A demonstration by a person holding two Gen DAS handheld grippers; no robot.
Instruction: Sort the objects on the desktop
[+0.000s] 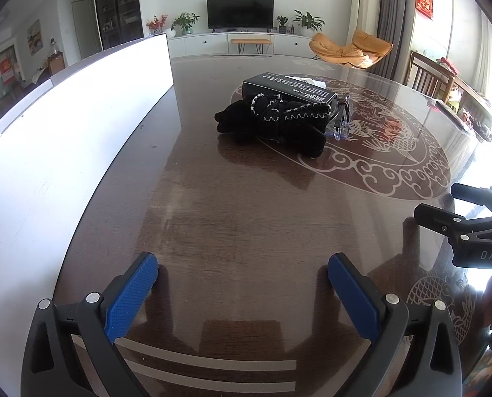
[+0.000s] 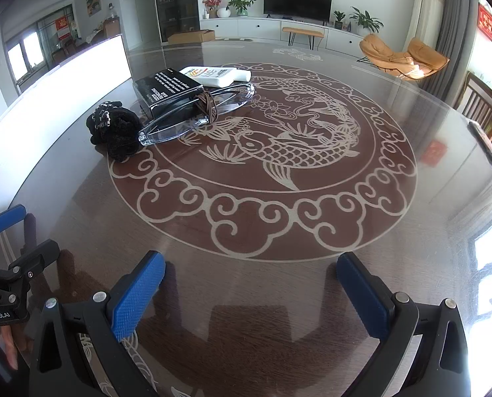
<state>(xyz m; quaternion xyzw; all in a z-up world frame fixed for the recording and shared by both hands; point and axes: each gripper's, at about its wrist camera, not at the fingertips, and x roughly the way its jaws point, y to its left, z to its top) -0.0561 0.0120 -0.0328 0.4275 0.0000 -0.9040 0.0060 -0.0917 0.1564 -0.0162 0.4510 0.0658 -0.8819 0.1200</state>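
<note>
A black knitted glove [image 1: 275, 122] [image 2: 115, 129] lies on the dark table in front of a black box [image 1: 287, 89] [image 2: 168, 87]. A clear glasses case [image 2: 196, 112] [image 1: 340, 122] with a brown hair tie [image 2: 208, 106] leans against the box. A white tube [image 2: 218, 76] lies behind the box. My left gripper [image 1: 242, 284] is open and empty, low over the table, well short of the glove. My right gripper [image 2: 251, 281] is open and empty over the fish pattern's near edge. Each gripper shows in the other's view, the right [image 1: 444, 205] and the left [image 2: 21, 231].
A large white bin [image 1: 64, 145] [image 2: 57, 86] stands along the table's left side. The table top [image 2: 279, 152] carries a round fish pattern. Wooden chairs [image 2: 484, 106] stand at the right edge. A TV, plants and an orange lounge chair are far behind.
</note>
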